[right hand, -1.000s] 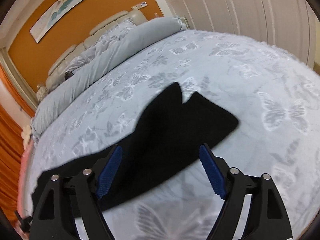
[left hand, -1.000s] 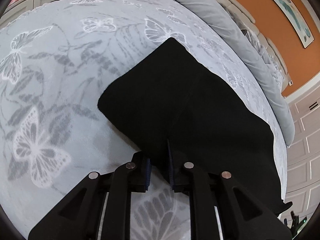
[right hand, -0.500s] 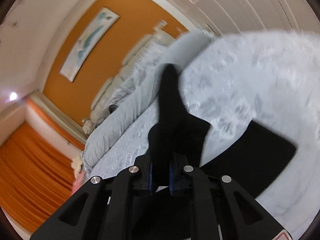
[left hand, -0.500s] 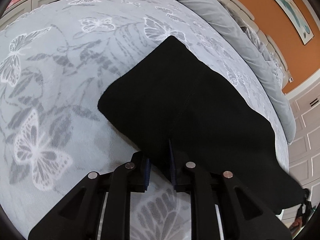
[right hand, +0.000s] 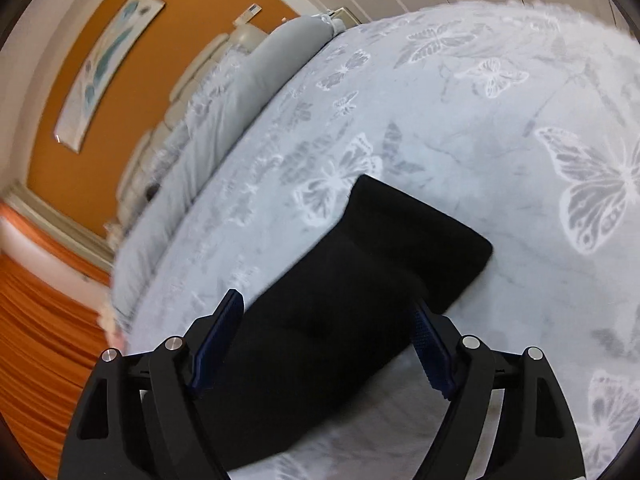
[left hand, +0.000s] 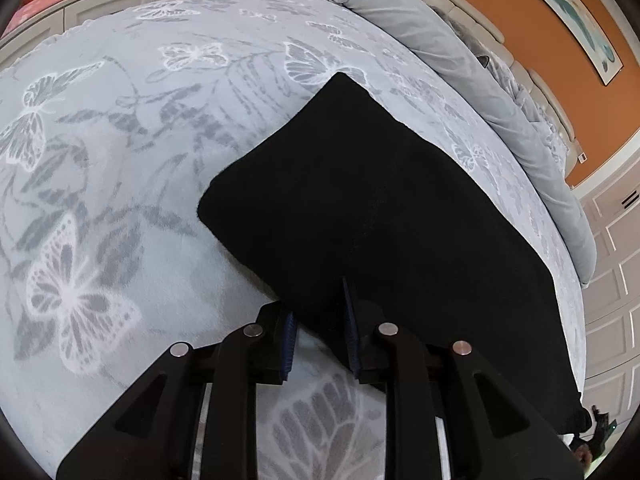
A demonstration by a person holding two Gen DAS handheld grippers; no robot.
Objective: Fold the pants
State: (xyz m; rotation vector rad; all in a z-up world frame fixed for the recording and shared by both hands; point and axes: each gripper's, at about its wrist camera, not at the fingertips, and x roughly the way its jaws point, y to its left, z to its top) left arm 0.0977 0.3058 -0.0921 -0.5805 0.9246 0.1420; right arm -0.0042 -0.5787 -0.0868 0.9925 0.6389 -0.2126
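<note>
The black pants lie folded into a long flat band on the butterfly-print bedspread. My left gripper sits low at the near edge of the pants. Its jaws are opening: the fabric edge lies between the blue pads, and a strip of bedspread shows beside it. In the right wrist view the pants stretch from under the gripper to a squared end. My right gripper hovers just over them. Its jaws are opening and stand wide apart, holding nothing.
A rolled grey duvet lies along the head of the bed below a padded headboard and an orange wall with a painting. White panelled wardrobe doors stand at the right. Orange curtains hang at the left.
Half a second ago the right gripper was shut on a lifted part of the pants. It has let go, opened wide and dropped lower. The left jaws have parted slightly.
</note>
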